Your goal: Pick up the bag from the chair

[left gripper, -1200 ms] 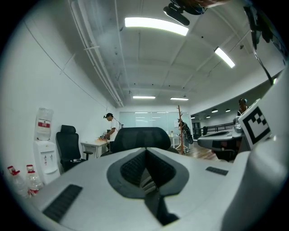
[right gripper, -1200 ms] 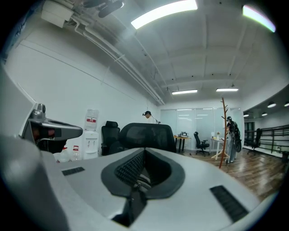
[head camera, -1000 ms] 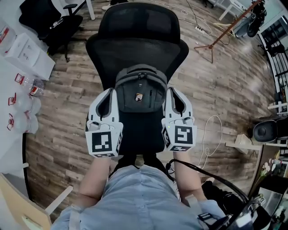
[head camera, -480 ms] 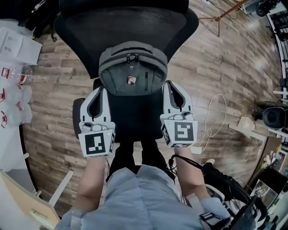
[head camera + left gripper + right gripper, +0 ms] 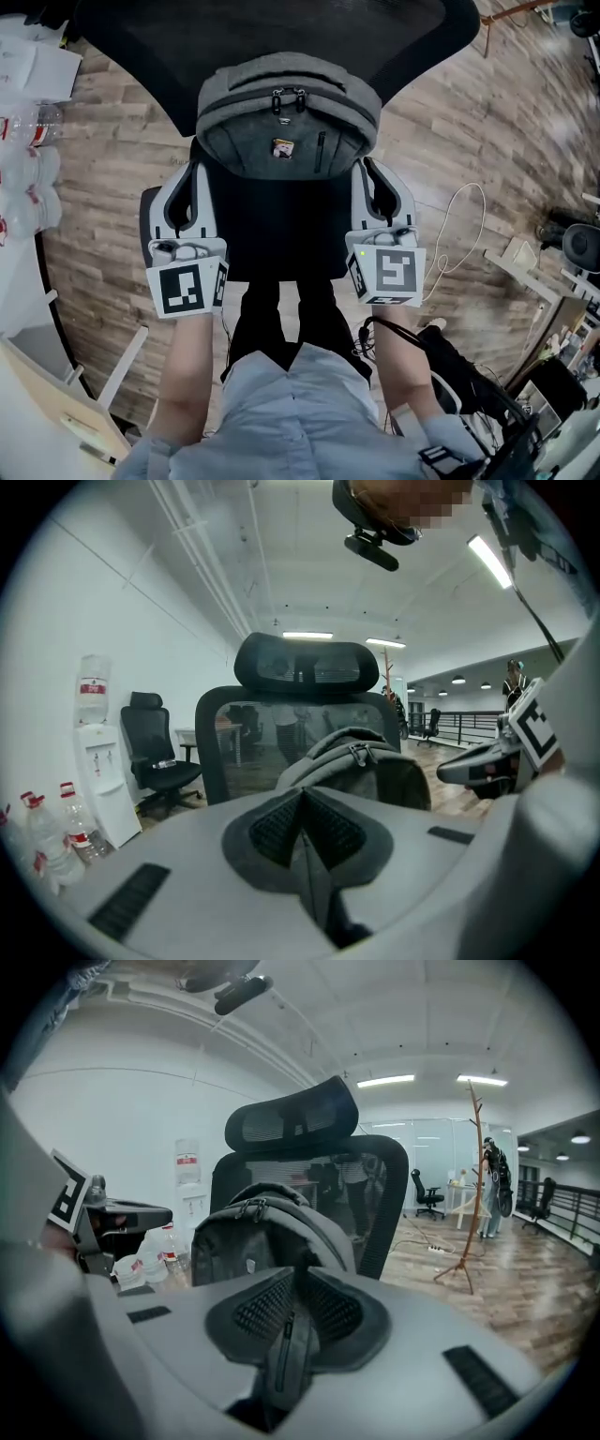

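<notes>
Left gripper (image 5: 302, 799): jaws pressed together, nothing in them. Right gripper (image 5: 298, 1283) has just been cracking open, only a sliver so far, and there's nothing between its pads either. The bag (image 5: 286, 117) stands upright just ahead, off to the right of the left claw and to the left of the right one, leaning on the back of the chair (image 5: 281, 239). The tips look just beside its lower corners, but I can't tell if they're touching. My take: open both wide first, pinch fabric up near the zipper rather than the rounded shell, then lift straight up.
</notes>
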`<state>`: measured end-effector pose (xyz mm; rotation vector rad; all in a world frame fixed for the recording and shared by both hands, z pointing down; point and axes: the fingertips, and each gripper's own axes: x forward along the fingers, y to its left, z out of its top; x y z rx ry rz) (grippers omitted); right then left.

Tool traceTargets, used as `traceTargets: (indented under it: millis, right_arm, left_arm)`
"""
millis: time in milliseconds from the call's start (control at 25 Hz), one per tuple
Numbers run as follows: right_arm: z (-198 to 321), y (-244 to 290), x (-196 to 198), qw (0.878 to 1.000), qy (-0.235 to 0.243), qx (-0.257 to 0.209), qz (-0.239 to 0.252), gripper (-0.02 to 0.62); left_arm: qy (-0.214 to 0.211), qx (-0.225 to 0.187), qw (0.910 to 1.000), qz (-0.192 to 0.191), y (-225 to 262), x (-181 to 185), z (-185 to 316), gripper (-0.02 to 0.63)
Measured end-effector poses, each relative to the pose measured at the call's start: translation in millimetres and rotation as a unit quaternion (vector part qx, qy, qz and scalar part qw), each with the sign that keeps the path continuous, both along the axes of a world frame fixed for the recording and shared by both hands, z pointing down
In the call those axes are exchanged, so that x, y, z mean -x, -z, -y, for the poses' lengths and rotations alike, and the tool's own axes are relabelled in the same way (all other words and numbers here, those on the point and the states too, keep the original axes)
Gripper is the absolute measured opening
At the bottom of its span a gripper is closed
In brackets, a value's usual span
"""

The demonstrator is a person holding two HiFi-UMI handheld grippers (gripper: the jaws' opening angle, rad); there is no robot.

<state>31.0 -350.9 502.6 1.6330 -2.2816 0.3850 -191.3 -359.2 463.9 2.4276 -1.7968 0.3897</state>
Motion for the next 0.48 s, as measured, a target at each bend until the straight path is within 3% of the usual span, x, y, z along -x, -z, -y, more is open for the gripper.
traceTargets:
  millis: [120, 200, 240, 480]
  right_arm:
    - [6, -6, 1, 1.000, 0.006, 0.005, 0.001, 0.136]
    - [10, -8, -2, 1.000, 0.008, 0.005, 0.002, 0.234]
    - [13, -9, -4, 1.000, 0.010, 0.004, 0.001, 0.263]
    - [25, -20, -4, 1.000, 0.017, 0.014, -0.006, 0.319]
  left_arm:
    - [-0.012, -0.004, 0.9998, -0.013, -4, 0, 7, 0.006]
    - [-0.024, 0.002, 0.9994, -0.025, -8, -5, 11, 0.204]
    - [-0.026, 0.005, 0.9992, -0.030, -11, -6, 13, 0.263]
    - [-0.029, 0.022, 0.9988, -0.034, -28, -3, 28, 0.304]
